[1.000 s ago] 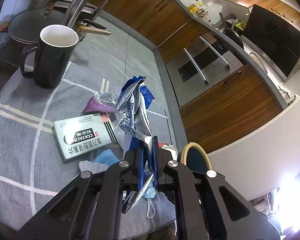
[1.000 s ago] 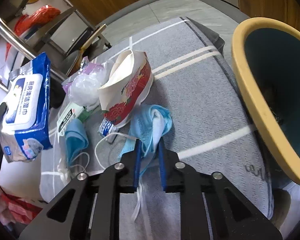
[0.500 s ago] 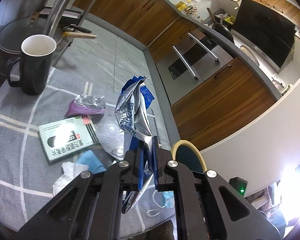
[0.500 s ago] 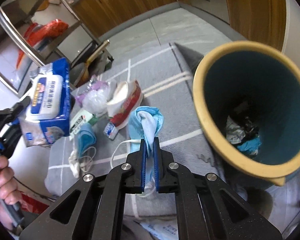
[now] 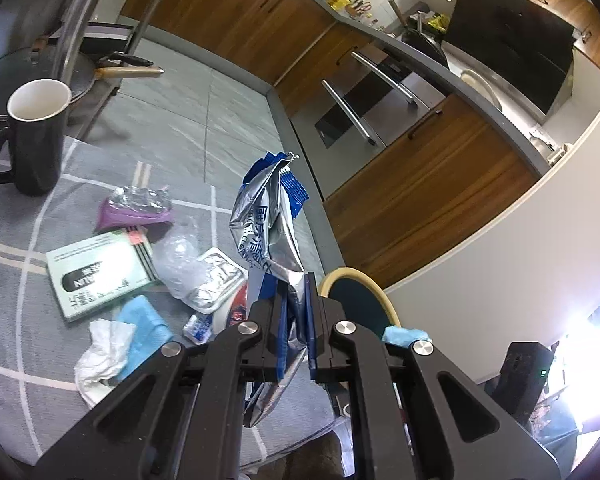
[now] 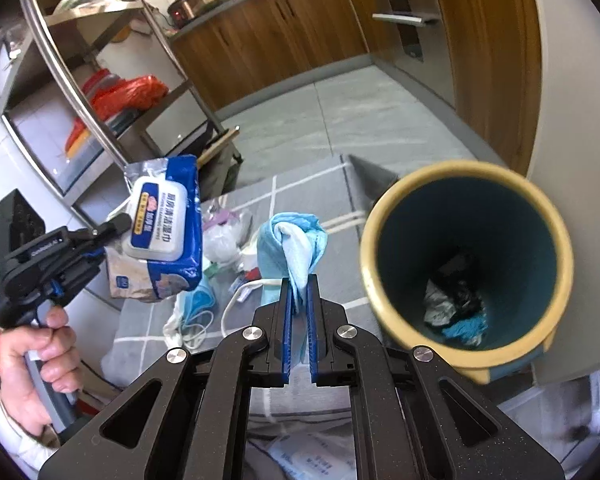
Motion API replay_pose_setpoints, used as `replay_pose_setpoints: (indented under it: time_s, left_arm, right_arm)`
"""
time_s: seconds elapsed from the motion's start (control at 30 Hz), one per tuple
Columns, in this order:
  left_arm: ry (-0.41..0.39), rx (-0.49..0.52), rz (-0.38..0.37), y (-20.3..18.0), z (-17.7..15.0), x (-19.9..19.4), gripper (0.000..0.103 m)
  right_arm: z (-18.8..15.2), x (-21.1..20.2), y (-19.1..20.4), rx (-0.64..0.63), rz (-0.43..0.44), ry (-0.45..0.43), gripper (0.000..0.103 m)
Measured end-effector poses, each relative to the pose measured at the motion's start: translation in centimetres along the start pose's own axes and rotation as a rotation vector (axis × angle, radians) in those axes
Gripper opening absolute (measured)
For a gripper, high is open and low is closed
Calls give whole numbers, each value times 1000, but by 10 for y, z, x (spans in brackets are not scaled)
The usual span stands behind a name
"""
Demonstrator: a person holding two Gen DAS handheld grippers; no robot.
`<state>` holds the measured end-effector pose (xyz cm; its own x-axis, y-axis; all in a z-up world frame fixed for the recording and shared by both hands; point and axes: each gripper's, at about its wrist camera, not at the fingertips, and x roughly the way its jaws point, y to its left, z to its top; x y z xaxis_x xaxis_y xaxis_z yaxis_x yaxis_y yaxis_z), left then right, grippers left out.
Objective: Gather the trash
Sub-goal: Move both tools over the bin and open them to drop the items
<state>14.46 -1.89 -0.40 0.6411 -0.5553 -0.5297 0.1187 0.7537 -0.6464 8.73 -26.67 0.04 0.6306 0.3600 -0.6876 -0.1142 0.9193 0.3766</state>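
Note:
My left gripper [image 5: 294, 300] is shut on a blue and silver wet-wipes pack [image 5: 266, 220] and holds it above the grey mat; the pack also shows in the right wrist view [image 6: 164, 220]. My right gripper [image 6: 298, 296] is shut on a blue face mask [image 6: 292, 240], lifted just left of the yellow-rimmed teal trash bin [image 6: 384, 220]. The bin holds some crumpled trash [image 6: 456, 300]. Its rim also shows in the left wrist view [image 5: 380, 300].
On the mat lie a green box [image 5: 96, 276], a purple wrapper [image 5: 134, 212], a clear plastic bag [image 5: 180, 256], another blue mask with white tissue [image 5: 120, 336] and a black mug [image 5: 32, 136]. A metal shelf rack [image 6: 80, 80] stands behind. Wooden cabinets [image 5: 420, 184] line the floor.
Both grippers have risen from the mat with their loads. The right gripper has carried the mask up and toward the bin, which now shows its inside.

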Motion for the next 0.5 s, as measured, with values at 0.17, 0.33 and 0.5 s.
replay_pose_setpoints:
  time_s: [0.17,0.33,0.5]
  left_arm:
    - [19,28,-19,-16,-4,11,6]
    - [35,58,-39,-36,-8,23,6]
    - [58,85,-56,-56,-11,38,6]
  right_arm:
    - [0,-12,-9,8,-19,-42,8]
    - [-1,-19,-26,44,-34,-70,8]
    - [1,-31,-47,99,-46,-107,8]
